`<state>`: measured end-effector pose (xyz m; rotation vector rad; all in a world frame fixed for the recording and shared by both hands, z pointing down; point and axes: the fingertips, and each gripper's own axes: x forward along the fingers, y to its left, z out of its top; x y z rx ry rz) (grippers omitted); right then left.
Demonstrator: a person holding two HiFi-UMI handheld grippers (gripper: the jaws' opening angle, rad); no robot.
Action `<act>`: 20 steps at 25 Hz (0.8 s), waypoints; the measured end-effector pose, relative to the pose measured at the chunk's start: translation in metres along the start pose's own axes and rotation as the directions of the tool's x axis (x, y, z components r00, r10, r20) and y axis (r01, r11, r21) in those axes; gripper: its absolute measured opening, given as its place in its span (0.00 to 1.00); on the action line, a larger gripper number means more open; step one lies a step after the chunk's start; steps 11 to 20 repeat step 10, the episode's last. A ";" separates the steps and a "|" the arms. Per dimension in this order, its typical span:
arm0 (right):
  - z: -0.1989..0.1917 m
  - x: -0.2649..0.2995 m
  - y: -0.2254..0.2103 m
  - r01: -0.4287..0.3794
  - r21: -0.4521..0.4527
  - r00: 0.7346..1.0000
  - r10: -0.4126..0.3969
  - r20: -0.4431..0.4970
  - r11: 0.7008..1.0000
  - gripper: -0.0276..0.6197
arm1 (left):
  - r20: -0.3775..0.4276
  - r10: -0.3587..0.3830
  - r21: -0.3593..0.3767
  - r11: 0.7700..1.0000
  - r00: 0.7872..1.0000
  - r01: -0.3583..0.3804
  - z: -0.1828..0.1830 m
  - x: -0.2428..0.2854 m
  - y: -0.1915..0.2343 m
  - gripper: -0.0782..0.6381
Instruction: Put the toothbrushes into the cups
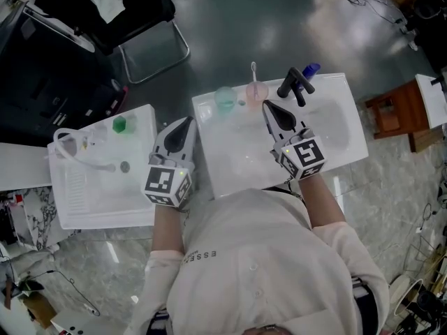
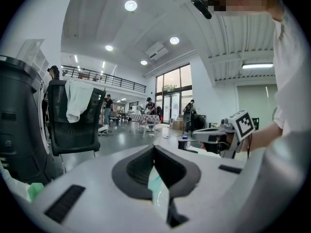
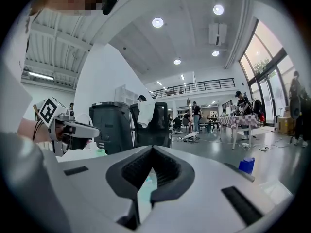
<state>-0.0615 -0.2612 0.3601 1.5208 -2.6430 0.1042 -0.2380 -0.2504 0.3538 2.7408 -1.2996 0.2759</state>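
Left gripper (image 1: 186,123) and right gripper (image 1: 268,106) are held fully closed, nothing gripped. Translucent pink plastic cup (image 1: 256,93) could be toppled if clipped by the right tips.

We cannot see inside the green cup (image 1: 225,98); the chair (image 1: 143,9) runs past the top edge.

- Shirt (image 1: 230,271) of the person: small grey capitals read "ESSE", and the letters after them are too small and creased to read.
- Left cube (image 1: 167,184), on the left gripper (image 1: 187,120): a black-and-white square marker pattern on its upper face.
- Right cube (image 1: 305,156), on the right gripper (image 1: 267,104): a different black-and-white square marker pattern.
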 end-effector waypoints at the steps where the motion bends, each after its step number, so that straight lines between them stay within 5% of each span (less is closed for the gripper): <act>1: -0.001 0.001 -0.001 0.002 -0.001 1.000 -0.002 -0.001 1.000 0.06 | -0.001 0.001 0.000 1.000 1.000 -0.001 0.000 0.000 0.000 0.11; 20: 0.009 0.005 -0.001 0.015 -0.034 0.999 -0.013 0.040 0.999 0.06 | -0.005 0.009 -0.007 1.000 1.000 -0.009 -0.004 0.003 -0.001 0.11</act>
